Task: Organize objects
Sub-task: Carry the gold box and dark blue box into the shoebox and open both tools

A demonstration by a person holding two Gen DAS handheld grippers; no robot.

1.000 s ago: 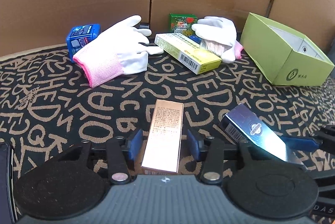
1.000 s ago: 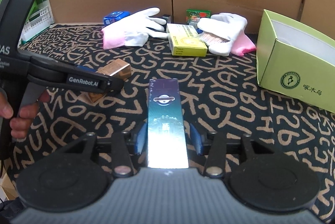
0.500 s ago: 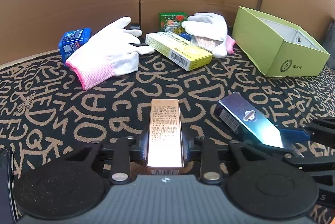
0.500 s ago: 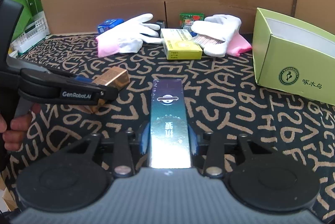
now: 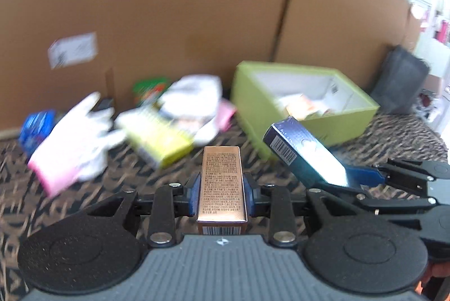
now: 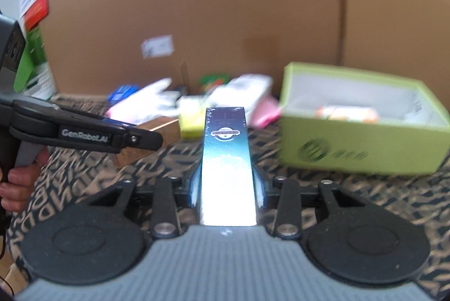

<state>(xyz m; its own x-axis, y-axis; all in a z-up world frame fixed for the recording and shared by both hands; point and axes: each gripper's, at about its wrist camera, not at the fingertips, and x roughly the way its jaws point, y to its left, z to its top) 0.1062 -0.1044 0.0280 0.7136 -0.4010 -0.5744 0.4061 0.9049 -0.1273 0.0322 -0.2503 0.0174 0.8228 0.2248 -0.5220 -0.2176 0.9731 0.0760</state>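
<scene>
The copper box [image 5: 221, 182] sits clamped in your left gripper [image 5: 222, 192], the dark blue box [image 6: 227, 168] in your right gripper [image 6: 227, 191], both clear of the patterned cloth [image 5: 92, 188]. You are mid-carry. Next, bring each over the open green box [image 6: 362, 129] and let go inside it.

Copper-coloured carton [image 5: 222, 182], printed face up, sits low at centre of the left wrist view, lifted clear of the patterned cloth. Glossy blue carton [image 6: 227, 157] fills the centre of the right wrist view, also raised. Open lime-green box [image 6: 362, 143] rests at right, packets inside.
</scene>
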